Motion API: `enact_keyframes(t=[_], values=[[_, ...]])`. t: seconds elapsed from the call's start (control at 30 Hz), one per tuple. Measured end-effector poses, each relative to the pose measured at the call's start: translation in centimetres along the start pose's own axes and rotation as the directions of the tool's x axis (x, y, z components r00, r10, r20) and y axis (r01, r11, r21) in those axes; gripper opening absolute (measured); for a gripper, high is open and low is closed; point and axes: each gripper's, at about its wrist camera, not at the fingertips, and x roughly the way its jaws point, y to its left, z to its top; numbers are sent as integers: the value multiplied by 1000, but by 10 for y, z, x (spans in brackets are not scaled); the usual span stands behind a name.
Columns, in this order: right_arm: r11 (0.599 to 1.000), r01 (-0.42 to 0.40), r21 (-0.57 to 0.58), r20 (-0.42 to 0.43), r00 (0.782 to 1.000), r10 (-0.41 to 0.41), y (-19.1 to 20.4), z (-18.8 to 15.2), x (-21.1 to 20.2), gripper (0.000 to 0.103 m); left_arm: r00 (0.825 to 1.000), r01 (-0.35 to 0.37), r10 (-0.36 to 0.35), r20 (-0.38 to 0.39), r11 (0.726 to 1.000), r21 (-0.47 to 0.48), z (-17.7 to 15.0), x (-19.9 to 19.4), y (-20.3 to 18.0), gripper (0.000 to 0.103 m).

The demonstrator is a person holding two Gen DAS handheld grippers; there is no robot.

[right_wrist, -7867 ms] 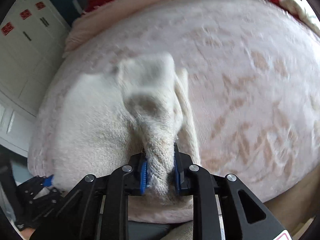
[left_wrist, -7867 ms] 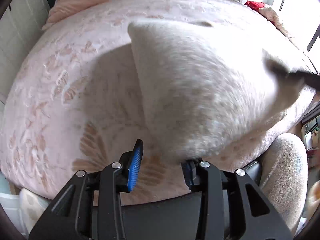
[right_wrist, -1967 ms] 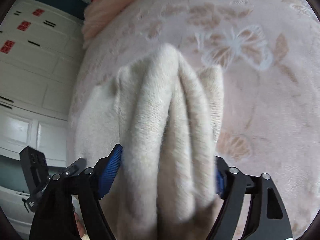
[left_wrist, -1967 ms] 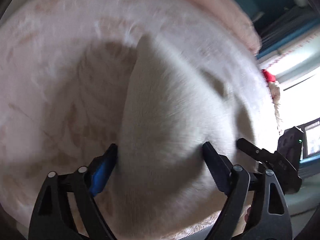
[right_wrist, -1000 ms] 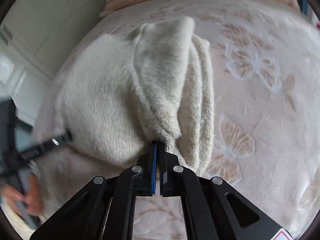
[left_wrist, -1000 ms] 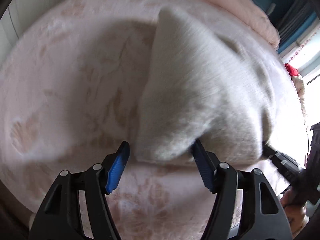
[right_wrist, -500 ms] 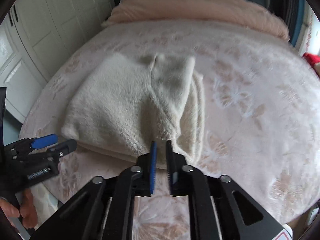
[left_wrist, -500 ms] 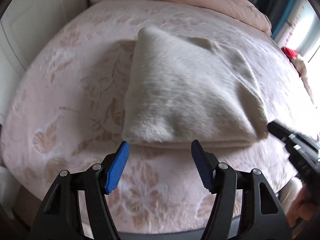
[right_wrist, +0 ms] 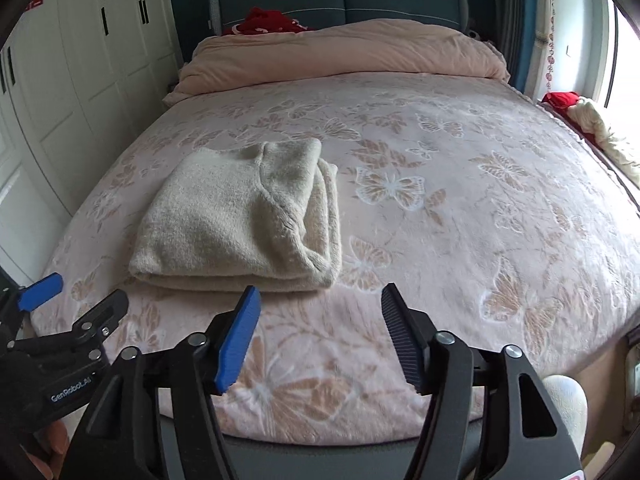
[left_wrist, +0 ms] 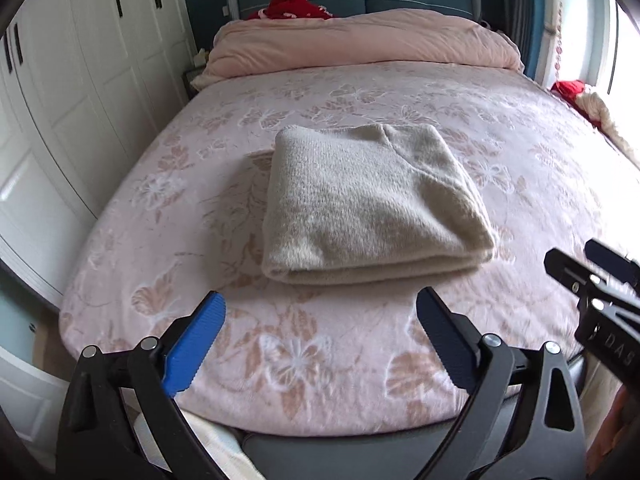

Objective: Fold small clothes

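Note:
A cream knitted sweater [left_wrist: 372, 204] lies folded into a thick rectangle on the pink butterfly-patterned bed [left_wrist: 320, 360]; it shows in the right wrist view too, as the sweater [right_wrist: 240, 220]. My left gripper [left_wrist: 320, 340] hovers near the bed's front edge, short of the sweater, its jaws opening wide with nothing between them. My right gripper [right_wrist: 320, 336] is also back from the sweater, to its right, jaws opening and empty. Each gripper shows at the edge of the other's view: the right gripper [left_wrist: 592, 276], the left gripper [right_wrist: 76, 308].
A rolled pink duvet [left_wrist: 360, 44] lies across the head of the bed with a red item [left_wrist: 294, 6] behind it. White wardrobe doors [left_wrist: 60, 100] line the left side. Red and cream cloth [right_wrist: 580, 116] sits at the right by the window.
Both grippers let go of the sweater, pulled back and up towards the bed's front edge, and their jaws spread apart. The folded sweater stays flat on the bed.

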Motion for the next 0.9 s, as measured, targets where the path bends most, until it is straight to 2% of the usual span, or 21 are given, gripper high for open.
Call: enact_keyframes(t=[0.17, 0.33, 0.47, 0.57, 0.9], values=[[1000, 10, -11, -1, 1000, -10, -1, -18, -7, 64, 1000, 1, 0, 31, 1000, -28, -19, -15, 2, 94], [1000, 12, -17, -20, 1000, -12, -6, -33, -3, 64, 999, -30, 31, 27, 999, -34, -39, -11, -5, 94], [999, 26, -44, -5, 1000, -27, -2, -42, -3, 65, 999, -33, 35, 33, 998, -56, -49, -9, -10, 94], [999, 26, -38, -1, 1000, -26, -1, -47, -2, 69, 999, -29, 32, 32, 997, -73, -53, -8, -15, 94], [999, 19, -39, -4, 1000, -19, 5, -49, 2, 69, 999, -48, 50, 17, 996, -78, -60, -4, -23, 94]])
